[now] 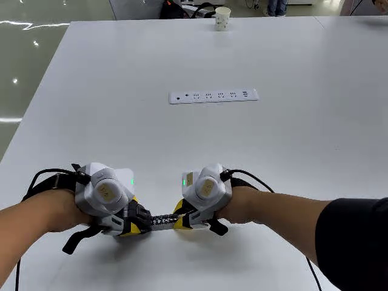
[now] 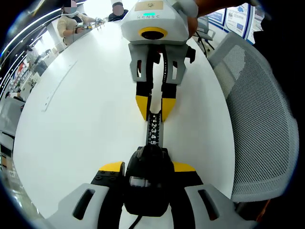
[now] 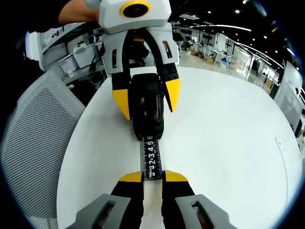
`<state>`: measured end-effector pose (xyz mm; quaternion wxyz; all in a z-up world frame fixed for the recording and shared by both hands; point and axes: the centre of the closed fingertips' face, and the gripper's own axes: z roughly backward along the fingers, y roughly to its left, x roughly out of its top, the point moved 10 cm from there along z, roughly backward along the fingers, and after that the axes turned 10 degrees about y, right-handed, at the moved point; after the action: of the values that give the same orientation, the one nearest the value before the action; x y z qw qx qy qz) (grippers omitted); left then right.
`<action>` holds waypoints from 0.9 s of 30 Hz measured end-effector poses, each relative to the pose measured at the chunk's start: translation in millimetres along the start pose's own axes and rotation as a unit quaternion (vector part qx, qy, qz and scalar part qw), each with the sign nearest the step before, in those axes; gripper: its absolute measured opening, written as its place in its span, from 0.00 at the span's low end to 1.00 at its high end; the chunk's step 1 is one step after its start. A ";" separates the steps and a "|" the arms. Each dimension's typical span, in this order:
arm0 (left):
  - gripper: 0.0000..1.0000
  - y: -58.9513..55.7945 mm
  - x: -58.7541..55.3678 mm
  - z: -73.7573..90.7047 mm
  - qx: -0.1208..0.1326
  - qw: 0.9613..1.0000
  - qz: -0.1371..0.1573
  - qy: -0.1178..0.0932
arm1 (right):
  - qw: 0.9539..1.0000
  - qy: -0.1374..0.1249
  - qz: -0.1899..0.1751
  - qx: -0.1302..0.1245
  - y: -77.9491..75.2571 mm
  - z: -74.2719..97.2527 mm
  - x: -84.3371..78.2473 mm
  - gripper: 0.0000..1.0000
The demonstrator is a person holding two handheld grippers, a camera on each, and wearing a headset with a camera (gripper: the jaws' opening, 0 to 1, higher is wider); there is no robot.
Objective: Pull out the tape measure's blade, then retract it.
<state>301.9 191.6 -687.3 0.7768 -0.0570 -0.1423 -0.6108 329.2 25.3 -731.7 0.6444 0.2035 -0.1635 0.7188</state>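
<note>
White desk [image 1: 182,54] seen from above, with two hand-held grippers meeting near the bottom centre of the head view. Left gripper [image 1: 137,219], at lower left, has its jaws closed around the black body of the tape measure [image 2: 147,188]. Right gripper [image 1: 182,222], just right of centre, pinches the tip of the blade [image 3: 151,160], jaws almost together. A short run of blade, with only its first few printed numerals showing, spans the small gap between them, low over the desk. A white power strip [image 1: 213,96] lies mid-frame and a paper cup [image 1: 223,19] stands at the top edge, both well apart from the work. The step in hand looks like the pull-out, barely begun. The next move likely calls for drawing the grippers apart in a straight line, both grips firm.
</note>
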 end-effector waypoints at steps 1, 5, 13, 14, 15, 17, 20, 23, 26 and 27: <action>0.31 0.0 -0.1 0.0 0.000 1.000 0.000 0.000 | 1.000 0.000 -0.001 0.000 0.0 0.3 -0.5 0.09; 0.31 0.1 -0.1 0.0 0.000 1.000 0.001 0.000 | 1.000 0.000 -0.003 0.000 -0.3 2.0 -3.1 0.09; 0.31 -0.3 0.1 0.4 0.001 1.000 0.001 0.000 | 1.000 0.001 -0.007 -0.001 -0.2 5.5 -8.1 0.09; 0.31 -0.2 0.1 0.4 0.000 1.000 0.001 0.000 | 1.000 0.002 -0.007 -0.001 -0.3 5.8 -8.7 0.09; 0.31 -0.3 0.0 0.4 0.001 1.000 0.001 0.001 | 1.000 0.002 -0.007 -0.001 -0.3 6.2 -9.1 0.09; 0.31 -0.3 0.0 0.4 0.001 1.000 0.001 0.000 | 1.000 0.003 -0.006 0.000 -0.4 7.0 -10.1 0.09; 0.31 -0.4 0.0 0.5 0.001 1.000 0.001 0.000 | 1.000 0.004 -0.006 -0.001 -0.8 7.6 -11.5 0.09; 0.31 -0.3 -0.1 0.5 0.001 1.000 0.001 0.000 | 1.000 0.004 -0.010 0.000 -0.6 8.7 -13.1 0.09; 0.31 -0.3 0.0 0.5 0.000 1.000 0.001 0.000 | 1.000 0.005 -0.011 0.000 -0.2 10.0 -14.6 0.09; 0.31 -0.4 -0.1 0.5 0.000 1.000 0.000 0.000 | 1.000 0.004 -0.013 0.001 0.1 10.7 -15.4 0.09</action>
<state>301.4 191.7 -686.8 0.7770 -0.0573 -0.1427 -0.6104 331.3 6.7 -730.2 0.6542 0.2027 -0.1576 0.7114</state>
